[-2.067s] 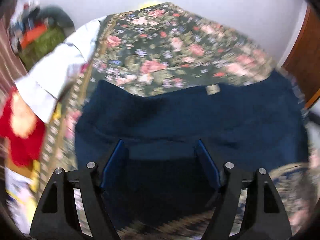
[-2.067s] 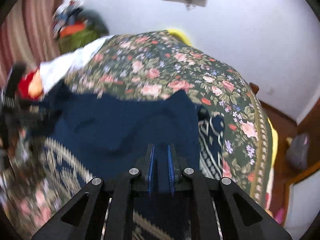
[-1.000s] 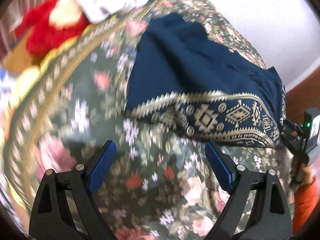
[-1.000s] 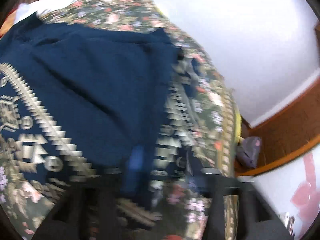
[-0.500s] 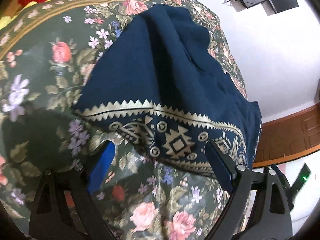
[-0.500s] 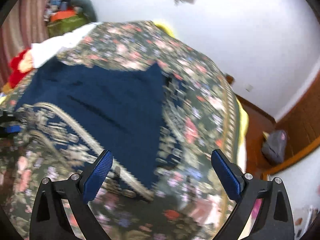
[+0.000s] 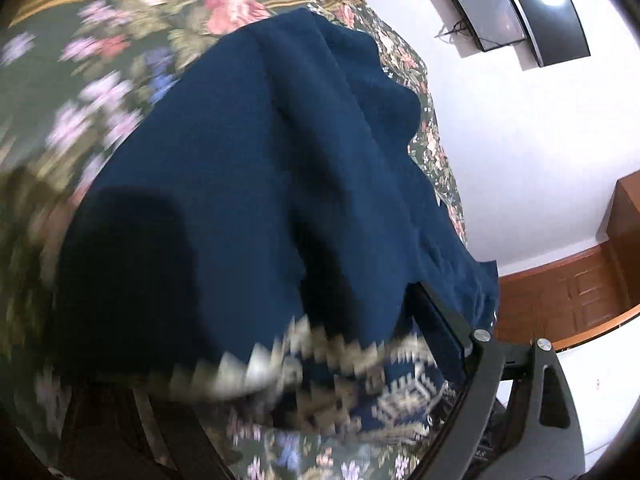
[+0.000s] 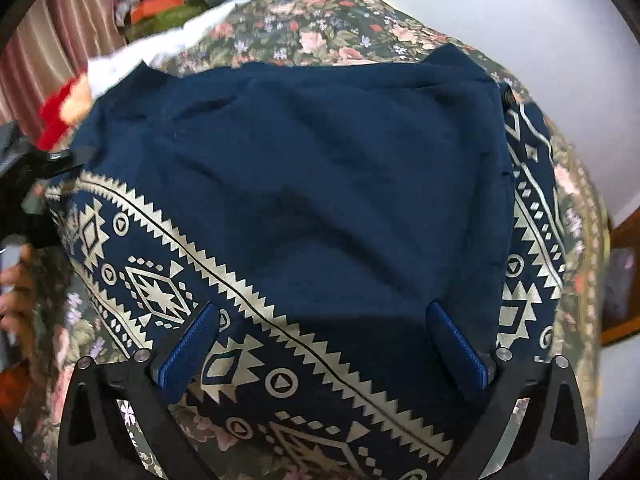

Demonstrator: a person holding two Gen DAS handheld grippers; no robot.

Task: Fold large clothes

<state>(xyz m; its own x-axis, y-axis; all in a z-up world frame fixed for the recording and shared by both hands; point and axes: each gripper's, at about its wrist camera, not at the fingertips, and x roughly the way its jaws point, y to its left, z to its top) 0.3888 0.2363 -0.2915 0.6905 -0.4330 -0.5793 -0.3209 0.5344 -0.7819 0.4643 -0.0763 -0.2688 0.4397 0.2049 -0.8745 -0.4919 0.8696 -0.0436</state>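
writing/labels: none readable on the garment or elsewhere in either view
garment: navy garment (image 8: 320, 184) with cream geometric border band (image 8: 160, 292), spread flat over the bed, folded so the plain navy side faces up and the patterned band runs along the near and right edges; in the left wrist view the same navy garment (image 7: 248, 184) fills the middle, its patterned hem blurred at the bottom
bed: floral bedspread (image 8: 320, 28), dark green with pink roses, shows around the garment on all sides
right tongs: right tongs (image 8: 320, 352) spread wide, blue pads (image 8: 188, 352) on either side of the near edge of the garment, nothing clamped between them; whether the pads touch the cloth cannot be told
left tongs: left tongs (image 7: 280, 392) low over the garment's hem; only one finger (image 7: 444, 320) sharp, at right against the cloth, the other side is a dark blur at lower left; spread looks wide but grip on cloth cannot be told
left hand: hand (image 8: 16, 280) at far left edge of right wrist view, beside the bed, on the dark body of the other device
around: white cloth (image 8: 160, 48) and red plush item (image 8: 60, 116) at far left of bed; striped curtain (image 8: 68, 28); clutter pile behind; wall-mounted screen (image 7: 486, 10) on white wall; wooden panelling (image 7: 560, 296) low on wall
in the way: motion blur on the lower half of left wrist view
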